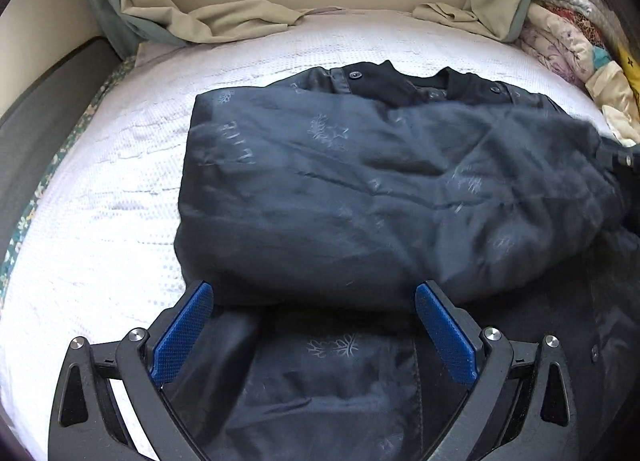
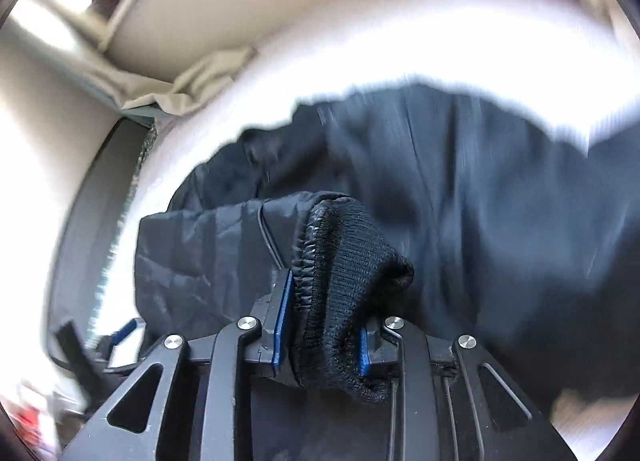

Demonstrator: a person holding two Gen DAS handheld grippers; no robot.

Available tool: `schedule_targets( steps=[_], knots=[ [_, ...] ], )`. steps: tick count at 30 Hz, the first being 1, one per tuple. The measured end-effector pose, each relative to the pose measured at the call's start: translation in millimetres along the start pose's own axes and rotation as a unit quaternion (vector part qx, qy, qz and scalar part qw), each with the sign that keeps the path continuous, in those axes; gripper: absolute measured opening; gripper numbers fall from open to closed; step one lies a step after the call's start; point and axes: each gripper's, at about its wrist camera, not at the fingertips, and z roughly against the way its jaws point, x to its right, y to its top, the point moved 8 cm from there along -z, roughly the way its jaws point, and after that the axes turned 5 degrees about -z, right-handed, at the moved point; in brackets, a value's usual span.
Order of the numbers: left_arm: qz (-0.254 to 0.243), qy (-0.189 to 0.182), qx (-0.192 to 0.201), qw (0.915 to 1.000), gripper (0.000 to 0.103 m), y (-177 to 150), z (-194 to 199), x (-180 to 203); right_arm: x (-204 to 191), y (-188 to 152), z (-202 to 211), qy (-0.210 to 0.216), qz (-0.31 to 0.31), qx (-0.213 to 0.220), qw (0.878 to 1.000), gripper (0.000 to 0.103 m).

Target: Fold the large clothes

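Already partly folded, our dark printed jacket (image 1: pixel 360 181) fills mid-frame on the white bed (image 1: pixel 100 221); left gripper (image 1: pixel 314 325) fingers gape empty, right gripper (image 2: pixel 324 325) fingers pinch its black ribbed cuff (image 2: pixel 352 281), sleeve unfolded.

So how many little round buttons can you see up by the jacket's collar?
2: one dark round button left of the dark printed jacket's black collar, another right of it. Folds may hide more.
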Motion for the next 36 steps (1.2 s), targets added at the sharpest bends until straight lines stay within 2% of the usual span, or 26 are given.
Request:
schedule_targets(
  steps=[2, 5, 7, 9, 10, 13, 16, 19, 21, 24, 26, 28, 31, 33, 36],
  knots=[
    [-0.004, 0.003, -0.022, 0.9997, 0.102, -6.7, -13.4, 1.7, -1.5, 6.3, 0.1, -0.031, 0.037, 0.023, 0.999, 0.023],
    [0.006, -0.005, -0.038, 0.9993, 0.103, -14.6, -28.5, 1.7, 13.5, -3.4, -13.3, -0.064, 0.039, 0.011, 0.997, 0.025],
    [0.014, -0.009, -0.039, 0.9991, 0.103, -13.6, -27.4, -0.1, 27.8, -13.1, -26.6, -0.084, 0.028, -0.011, 0.996, 0.036],
    [0.018, -0.012, -0.044, 0.9988, 0.102, -12.7, -21.5, -1.0, 32.6, -15.4, -27.5, -0.077, 0.010, -0.021, 0.997, 0.042],
    [0.022, -0.018, -0.041, 0.9987, 0.102, -11.0, -16.4, -0.7, 32.7, -15.5, -23.5, -0.071, -0.001, -0.027, 0.997, 0.049],
    [0.041, -0.057, -0.005, 0.9975, 0.102, -0.6, 6.4, -0.4, 31.9, -10.3, 0.9, -0.065, -0.025, -0.010, 0.998, 0.059],
    [0.057, -0.075, 0.029, 0.9951, 0.102, 13.0, 23.0, -6.2, 27.3, -3.5, 22.9, -0.108, 0.014, 0.031, 0.994, 0.059],
    [0.072, -0.086, 0.048, 0.9926, 0.102, 19.7, 29.7, -15.2, 17.6, -1.0, 39.6, -0.157, 0.076, 0.074, 0.982, 0.059],
    [0.077, -0.083, 0.050, 0.9923, 0.102, 21.1, 27.3, -20.5, 8.5, -0.6, 45.5, -0.158, 0.096, 0.086, 0.979, 0.058],
    [0.093, -0.067, 0.043, 0.9925, 0.102, 17.8, 12.5, -34.3, -4.6, -10.9, 39.2, -0.108, 0.103, 0.058, 0.987, 0.047],
    [0.092, -0.040, 0.017, 0.9948, 0.102, 10.1, -6.1, -42.9, -8.8, -21.1, 29.7, -0.092, 0.099, 0.036, 0.990, 0.045],
    [0.096, -0.022, -0.014, 0.9951, 0.101, -0.3, -21.9, -45.6, -8.1, -33.1, 16.8, -0.094, 0.100, 0.015, 0.990, 0.045],
    [0.144, -0.052, -0.039, 0.9875, 0.101, -13.8, -39.5, -55.4, -0.8, -46.6, -6.6, -0.112, 0.108, -0.008, 0.988, 0.045],
    [0.158, -0.065, -0.046, 0.9842, 0.102, -18.1, -45.4, -58.2, 5.5, -54.0, -18.7, -0.116, 0.106, -0.020, 0.987, 0.044],
    [0.141, -0.048, -0.040, 0.9881, 0.103, -21.4, -47.9, -55.9, 9.6, -58.8, -30.4, -0.125, 0.115, -0.016, 0.985, 0.044]
  ],
)
